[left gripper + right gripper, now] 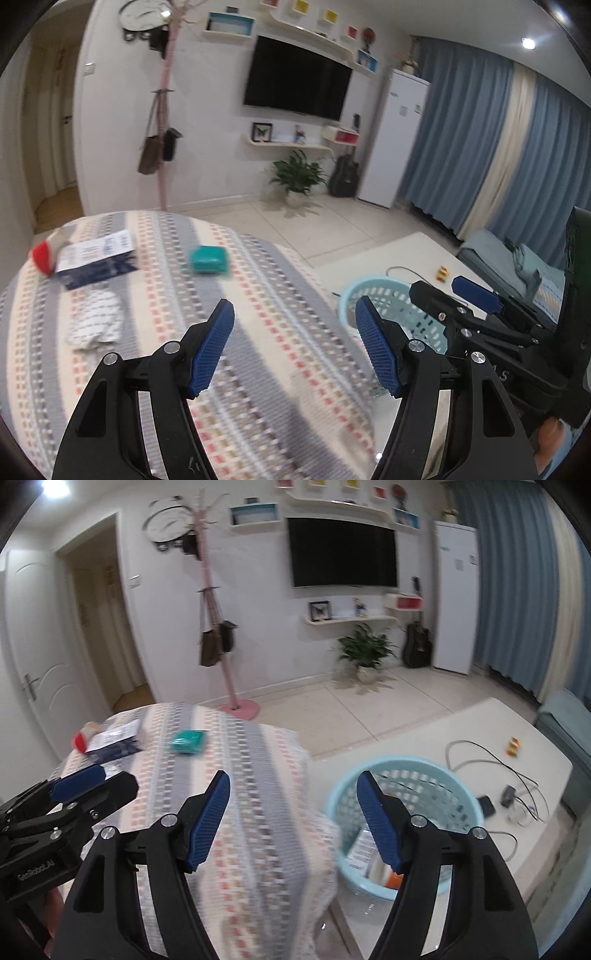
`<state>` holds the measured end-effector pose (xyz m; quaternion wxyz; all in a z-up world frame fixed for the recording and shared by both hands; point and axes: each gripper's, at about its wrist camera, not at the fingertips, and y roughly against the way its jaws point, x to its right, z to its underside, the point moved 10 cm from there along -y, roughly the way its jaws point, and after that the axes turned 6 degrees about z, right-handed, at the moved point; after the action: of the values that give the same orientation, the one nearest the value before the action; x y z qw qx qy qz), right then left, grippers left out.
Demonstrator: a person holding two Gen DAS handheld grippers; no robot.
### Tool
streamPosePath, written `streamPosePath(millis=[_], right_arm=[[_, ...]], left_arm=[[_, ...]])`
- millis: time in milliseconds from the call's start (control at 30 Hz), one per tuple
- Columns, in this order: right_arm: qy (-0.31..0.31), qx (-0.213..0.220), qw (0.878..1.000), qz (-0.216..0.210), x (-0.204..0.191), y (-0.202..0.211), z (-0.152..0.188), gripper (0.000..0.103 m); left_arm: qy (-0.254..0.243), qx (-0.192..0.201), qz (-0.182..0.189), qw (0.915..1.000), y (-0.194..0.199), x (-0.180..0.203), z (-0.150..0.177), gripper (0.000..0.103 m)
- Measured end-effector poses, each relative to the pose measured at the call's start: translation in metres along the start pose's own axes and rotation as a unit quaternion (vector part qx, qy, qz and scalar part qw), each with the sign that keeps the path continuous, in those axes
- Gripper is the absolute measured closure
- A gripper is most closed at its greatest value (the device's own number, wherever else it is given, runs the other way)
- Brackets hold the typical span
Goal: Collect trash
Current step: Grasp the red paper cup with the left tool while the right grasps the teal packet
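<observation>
A striped cloth-covered table [258, 295] holds a crumpled white wrapper [96, 323], a blue and white box [98, 258], a red and white item [44, 253] and a teal packet [208, 259]. A light blue basket [402, 812] stands to the table's right with some trash inside. My left gripper [293, 349] is open and empty above the table's near right part. My right gripper [293, 821] is open and empty, between the table edge and the basket. The teal packet [188, 741] and the box [116, 738] also show in the right wrist view.
A low white table [461, 738] beside the basket carries cables [491, 760], a black device [485, 806] and a small coloured toy [512, 746]. A pink coat stand [221, 646], a potted plant [365, 650], a guitar and a white fridge stand by the far wall.
</observation>
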<state>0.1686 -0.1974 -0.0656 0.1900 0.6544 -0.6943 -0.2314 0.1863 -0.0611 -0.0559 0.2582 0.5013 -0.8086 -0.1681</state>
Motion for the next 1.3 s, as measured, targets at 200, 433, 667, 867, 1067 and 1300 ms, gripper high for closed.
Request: streamPosePath(millis=[200, 433, 667, 867, 1067, 1300], right_arm=[[0.032, 0.001, 0.999, -0.03, -0.051, -0.001, 0.002, 0.035], [0.064, 0.005, 0.996, -0.065, -0.104, -0.014, 0.002, 0.035], [0.105, 0.014, 0.991, -0.078, -0.148, -0.041, -0.005, 0.04], [0.098, -0.001, 0.992, -0.086, -0.169, -0.082, -0.013, 0.04], [0.051, -0.052, 0.993, -0.091, -0.17, -0.14, -0.015, 0.04], [0.052, -0.083, 0.991, -0.09, -0.182, -0.18, -0.012, 0.039]], left_arm=[[0.03, 0.011, -0.026, 0.9992, 0.026, -0.04, 0.007, 0.036], [0.083, 0.025, -0.079, 0.9931, 0.053, -0.12, 0.009, 0.036], [0.114, 0.035, -0.151, 0.9813, 0.079, -0.213, 0.004, 0.035], [0.131, 0.026, -0.197, 0.9714, 0.081, -0.289, -0.004, 0.031], [0.119, -0.003, -0.184, 0.9756, 0.051, -0.344, -0.014, 0.031], [0.066, 0.002, -0.165, 0.984, 0.022, -0.366, -0.038, 0.019]])
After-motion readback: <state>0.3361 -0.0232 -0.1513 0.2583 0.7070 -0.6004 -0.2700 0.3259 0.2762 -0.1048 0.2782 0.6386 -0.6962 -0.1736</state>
